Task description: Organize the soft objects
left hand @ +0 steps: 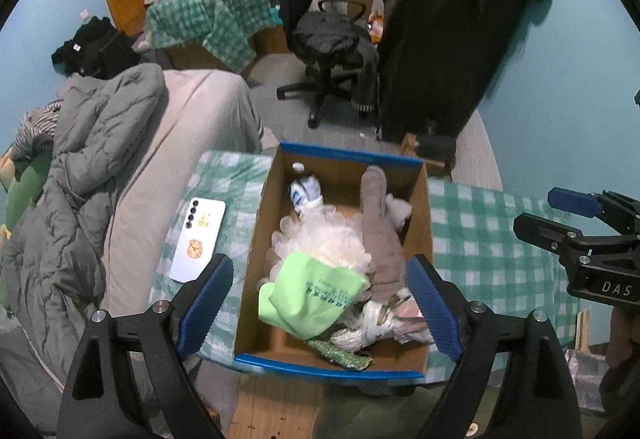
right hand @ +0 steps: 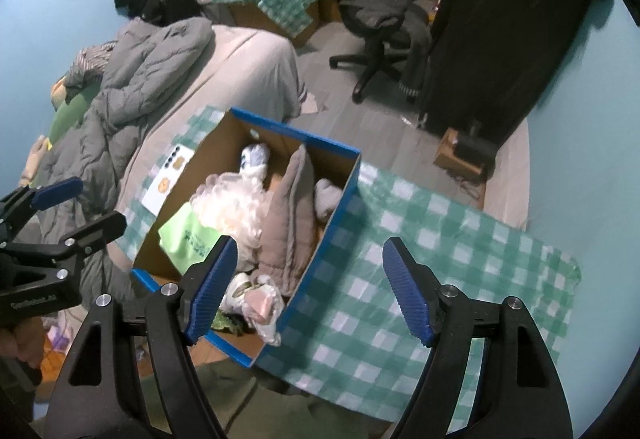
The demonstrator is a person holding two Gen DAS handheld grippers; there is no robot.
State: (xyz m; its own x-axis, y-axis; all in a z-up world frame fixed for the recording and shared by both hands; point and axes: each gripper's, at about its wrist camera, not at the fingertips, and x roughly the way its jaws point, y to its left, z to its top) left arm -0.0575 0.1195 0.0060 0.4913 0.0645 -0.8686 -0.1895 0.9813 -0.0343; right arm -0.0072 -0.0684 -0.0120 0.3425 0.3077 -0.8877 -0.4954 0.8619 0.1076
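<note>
A blue-rimmed cardboard box [left hand: 256, 239] [right hand: 340, 199] stands on a green checked cloth [left hand: 488, 239] [right hand: 400, 259]. It holds soft things: a light green cloth [left hand: 312, 295] [right hand: 188, 235], a white fluffy bundle [left hand: 324, 239] [right hand: 232, 203], a grey plush piece [left hand: 380, 231] [right hand: 292, 215], a white and blue roll [left hand: 304, 193] [right hand: 254, 155], crumpled bags [left hand: 380, 323] [right hand: 260, 303]. My left gripper [left hand: 320, 311] hovers open above the box's near end, nothing between its blue pads. My right gripper [right hand: 308, 291] hangs open over the box's right wall and the cloth, also empty.
A white phone [left hand: 198, 239] [right hand: 168, 179] lies on the cloth left of the box. A bed with a grey quilted jacket [left hand: 80, 179] [right hand: 132, 79] lies to the left. An office chair [left hand: 328, 39] [right hand: 380, 27] and a dark hanging coat [left hand: 448, 39] [right hand: 500, 19] stand beyond.
</note>
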